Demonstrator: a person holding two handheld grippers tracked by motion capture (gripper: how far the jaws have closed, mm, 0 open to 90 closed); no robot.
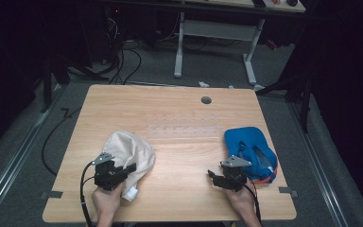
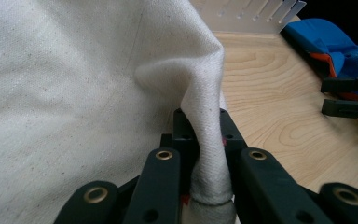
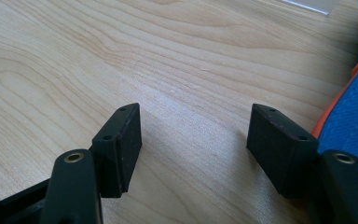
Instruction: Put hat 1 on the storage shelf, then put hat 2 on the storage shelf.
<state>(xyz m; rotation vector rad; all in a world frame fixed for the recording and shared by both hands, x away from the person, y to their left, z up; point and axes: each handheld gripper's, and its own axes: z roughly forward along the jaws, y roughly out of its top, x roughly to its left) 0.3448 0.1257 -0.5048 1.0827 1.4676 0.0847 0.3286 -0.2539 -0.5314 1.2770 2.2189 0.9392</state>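
Cream woven cloth bag (image 1: 128, 152) at lower left of the wooden table (image 1: 179, 142), a fold clamped in the left gripper (image 2: 208, 140), right gripper (image 3: 193, 140) jaws apart beside a blue fabric pouch (image 1: 250, 146), lower right.

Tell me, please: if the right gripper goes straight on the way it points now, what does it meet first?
Probably nothing soon: ahead of the open right gripper lies bare table. The blue bag sits beside one jaw, off that line.
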